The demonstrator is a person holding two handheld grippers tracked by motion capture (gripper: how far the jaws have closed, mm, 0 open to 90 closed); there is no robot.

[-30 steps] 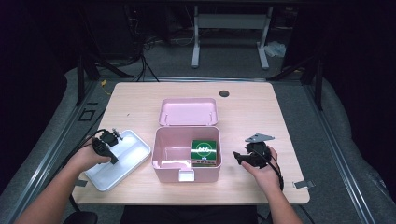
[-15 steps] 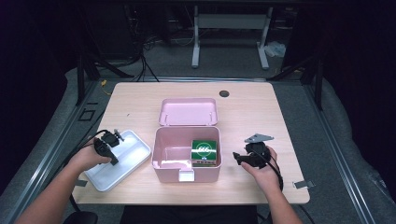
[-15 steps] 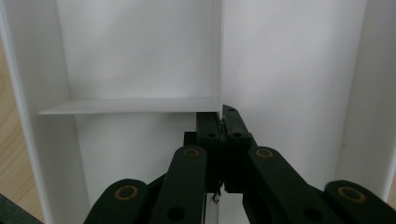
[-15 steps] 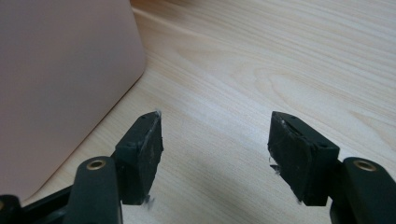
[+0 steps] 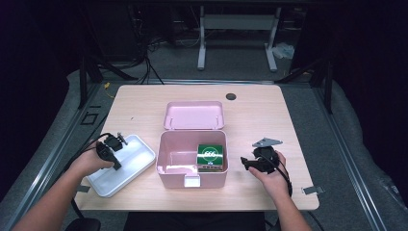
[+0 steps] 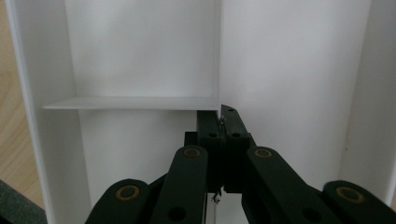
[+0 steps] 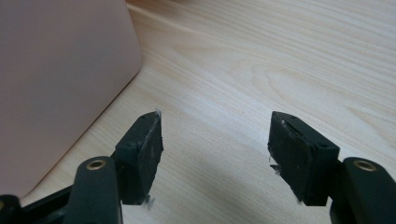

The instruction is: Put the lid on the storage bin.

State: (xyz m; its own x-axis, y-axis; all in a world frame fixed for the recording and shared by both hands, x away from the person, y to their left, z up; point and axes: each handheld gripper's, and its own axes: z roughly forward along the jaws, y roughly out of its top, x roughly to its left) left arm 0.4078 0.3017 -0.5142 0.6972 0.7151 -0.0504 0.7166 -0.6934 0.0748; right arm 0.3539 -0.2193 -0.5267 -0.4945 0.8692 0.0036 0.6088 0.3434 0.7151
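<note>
1. Little has shifted since the earlier frames: both hands sit where they were; the left gripper point(image 5: 114, 150) has just been closing its jaws, now clenched on a divider wall of the white tray point(image 5: 139, 166).
2. That tray lies at nine o'clock from the pink box point(image 5: 166, 166), on the worktop point(image 5: 269, 110).
3. Right gripper point(image 5: 246, 163), at three o'clock from the box, has its jaws released, nothing between them.
4. Risk, as I judge it: the thin divider is smooth, hard plastic; a lift could let it slip or tilt the tray.
5. Box: matte pink, rounded corners, lid point(image 5: 194, 115) hinged back at twelve o'clock; green carton point(image 5: 210, 153) inside. Worktop: pale wood grain.
</note>
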